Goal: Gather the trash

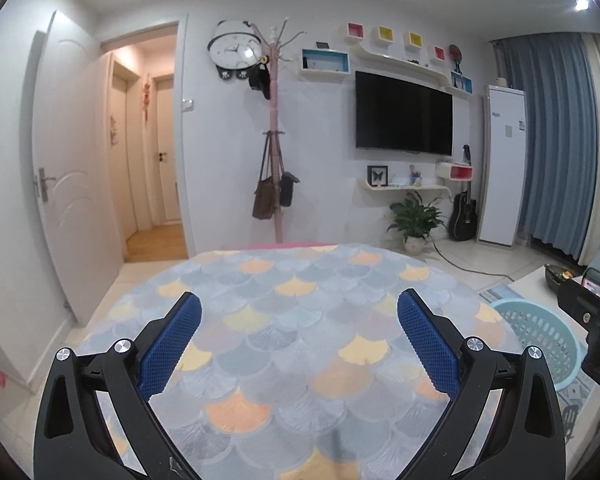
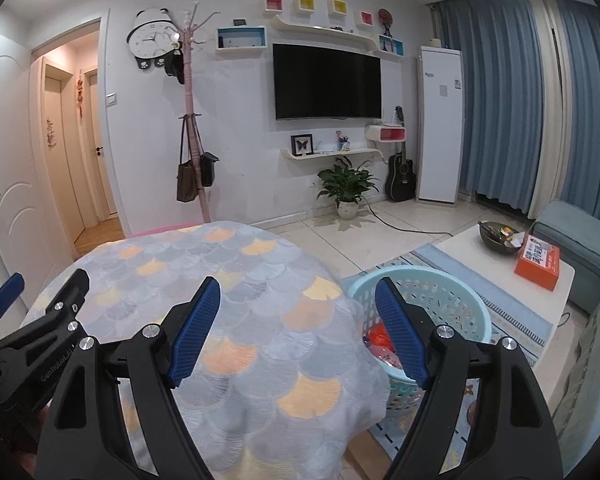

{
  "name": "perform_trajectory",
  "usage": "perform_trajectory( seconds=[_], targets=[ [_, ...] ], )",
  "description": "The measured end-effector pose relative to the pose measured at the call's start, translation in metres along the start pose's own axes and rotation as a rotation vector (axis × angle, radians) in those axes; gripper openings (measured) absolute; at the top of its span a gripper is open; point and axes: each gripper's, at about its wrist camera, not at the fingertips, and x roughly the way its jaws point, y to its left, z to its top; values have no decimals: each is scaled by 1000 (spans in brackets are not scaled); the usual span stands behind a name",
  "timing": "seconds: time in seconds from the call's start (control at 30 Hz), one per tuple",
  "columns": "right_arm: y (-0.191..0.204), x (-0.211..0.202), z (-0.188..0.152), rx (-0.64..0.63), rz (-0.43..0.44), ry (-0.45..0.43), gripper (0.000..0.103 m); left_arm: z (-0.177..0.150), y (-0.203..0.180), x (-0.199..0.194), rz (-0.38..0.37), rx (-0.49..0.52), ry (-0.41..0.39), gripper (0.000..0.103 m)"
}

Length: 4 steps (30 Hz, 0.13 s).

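Both tools are spread apart and empty above the cloth-covered desk [image 2: 236, 280]: the left tool [image 1: 298, 344] and the right tool [image 2: 298, 328]. Red trash [image 2: 378, 338] lies in the basket [image 2: 452, 280], just behind the right tool's right finger.

Each claw [image 1: 298, 312] [image 2: 298, 300] has black arms, silver screws and blue textured pads [image 1: 426, 344].

The black arm of the left tool [image 2: 4, 292], at eight o'clock in the right wrist view, bears the raised word "GenRobot.AI". Print on the orange box [image 2: 538, 262] and the white cabinet [image 2: 440, 124] is too small to read.
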Motion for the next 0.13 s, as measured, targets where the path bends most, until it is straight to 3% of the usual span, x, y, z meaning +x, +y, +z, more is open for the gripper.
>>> perform_trajectory(
  seconds=[0.13],
  targets=[
    [16,0,0,-28,15,-4,76,1,14,-4,10,-2,-6,96]
  ],
)
